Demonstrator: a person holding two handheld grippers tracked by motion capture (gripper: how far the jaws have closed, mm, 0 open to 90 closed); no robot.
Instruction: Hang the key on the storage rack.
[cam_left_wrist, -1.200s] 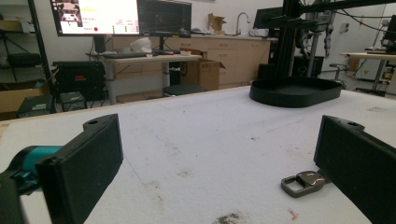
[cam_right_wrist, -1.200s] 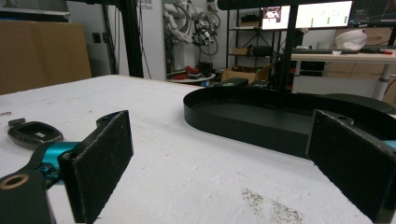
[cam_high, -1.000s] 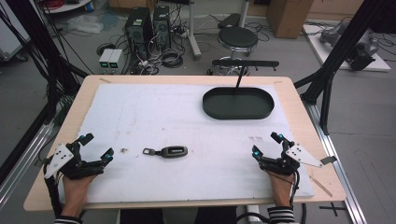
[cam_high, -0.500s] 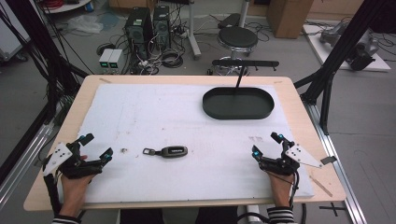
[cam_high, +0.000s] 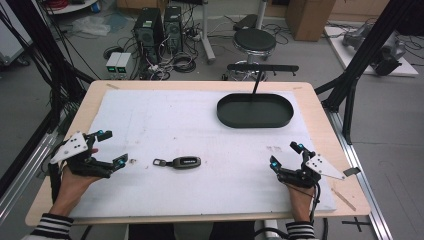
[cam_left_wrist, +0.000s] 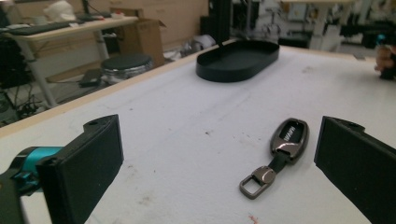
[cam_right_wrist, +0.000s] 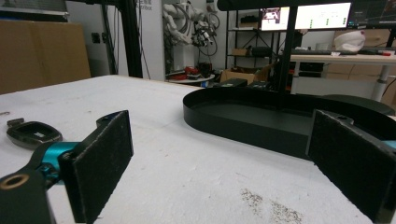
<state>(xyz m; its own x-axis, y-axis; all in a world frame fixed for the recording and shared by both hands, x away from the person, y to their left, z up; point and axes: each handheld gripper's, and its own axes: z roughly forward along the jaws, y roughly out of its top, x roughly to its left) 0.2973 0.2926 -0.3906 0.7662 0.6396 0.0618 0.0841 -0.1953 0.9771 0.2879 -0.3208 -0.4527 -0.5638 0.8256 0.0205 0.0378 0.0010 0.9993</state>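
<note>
A dark car key fob with a metal clasp lies on the white mat near the front middle; the left gripper view shows the fob ahead, right of centre. A black oval tray sits at the back right, empty, and the tray lies close ahead in the right gripper view. My left gripper rests at the front left, open, its jaws wide apart and pointing toward the fob. My right gripper rests at the front right, open, with nothing between its jaws.
The white mat covers most of the wooden table. A black stand rises behind the tray. Past the table's far edge stand a stool, computer towers and cables on the floor.
</note>
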